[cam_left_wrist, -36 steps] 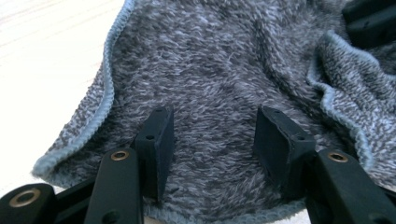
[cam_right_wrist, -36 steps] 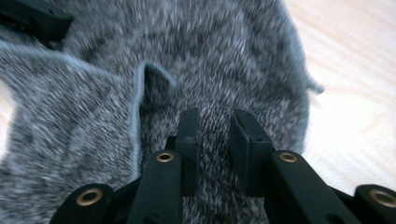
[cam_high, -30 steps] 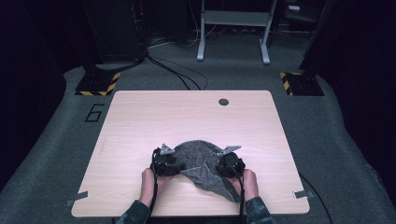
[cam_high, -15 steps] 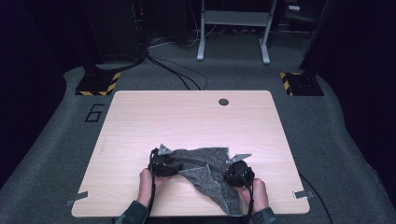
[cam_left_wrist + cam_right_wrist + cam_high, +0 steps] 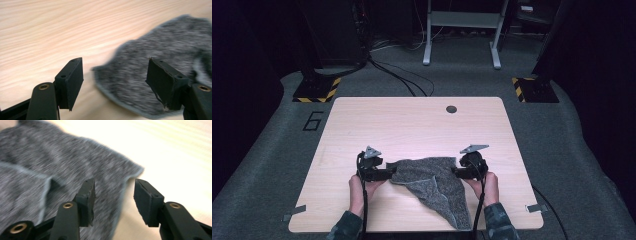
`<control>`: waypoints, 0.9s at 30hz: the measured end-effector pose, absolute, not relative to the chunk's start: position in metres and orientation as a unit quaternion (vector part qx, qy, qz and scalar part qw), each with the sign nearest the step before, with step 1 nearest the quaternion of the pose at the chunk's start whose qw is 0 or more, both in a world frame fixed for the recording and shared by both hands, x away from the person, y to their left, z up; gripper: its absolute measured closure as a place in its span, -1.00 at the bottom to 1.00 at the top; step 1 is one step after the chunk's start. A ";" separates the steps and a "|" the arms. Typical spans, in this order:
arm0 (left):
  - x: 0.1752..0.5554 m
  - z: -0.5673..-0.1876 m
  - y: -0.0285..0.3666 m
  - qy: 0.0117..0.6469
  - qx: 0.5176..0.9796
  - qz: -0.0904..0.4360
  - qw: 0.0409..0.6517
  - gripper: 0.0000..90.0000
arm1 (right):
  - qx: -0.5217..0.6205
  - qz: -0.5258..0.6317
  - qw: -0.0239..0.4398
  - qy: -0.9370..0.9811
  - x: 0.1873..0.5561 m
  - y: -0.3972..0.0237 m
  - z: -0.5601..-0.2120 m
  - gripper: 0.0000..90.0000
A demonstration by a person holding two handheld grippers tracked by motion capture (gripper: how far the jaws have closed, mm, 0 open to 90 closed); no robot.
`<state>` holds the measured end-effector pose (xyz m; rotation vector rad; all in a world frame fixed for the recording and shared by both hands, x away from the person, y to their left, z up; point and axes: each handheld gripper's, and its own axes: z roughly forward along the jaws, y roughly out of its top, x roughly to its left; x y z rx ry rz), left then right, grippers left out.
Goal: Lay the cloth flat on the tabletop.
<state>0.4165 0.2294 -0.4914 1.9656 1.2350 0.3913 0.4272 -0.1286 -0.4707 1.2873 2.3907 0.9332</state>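
Item: grey fleecy cloth (image 5: pixel 432 185), partly folded, lying flat in the lower centre of the high view on a pale wood-grain table (image 5: pixel 412 120); one long pointed corner trails toward the bottom edge of the frame, near the table's front rim. Left gripper (image 5: pixel 384 174), black, two-jawed, hand-held: sits at the cloth's left edge; in the left gripper view its jaws stand well apart and have just been opening, with the cloth's rounded hem (image 5: pixel 105 85) lying on the table in the gap between them and neither pad pressing on it. Right gripper (image 5: pixel 458 172), same make: sits at the cloth's upper right corner; in the right gripper view its jaws are likewise parted and have just been opening, the corner (image 5: pixel 136 171) lying loose beyond and below them, nothing clamped. Both close views are blurred, so whether a pad brushes the nap is hard to say. Also present: a small dark round hole cover (image 5: pixel 451 108) in the upper middle of the table. Risks, as judged: the released fold may spring open unpinned; a lifting pad could snag the nap and drag the layer askew; the trailing corner might slip over the rim if the cloth is nudged forward.
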 end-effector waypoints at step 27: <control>0.430 -0.514 0.216 0.480 0.799 0.159 0.324 0.02 | 0.443 0.266 0.136 0.845 0.479 -0.109 -0.502 0.36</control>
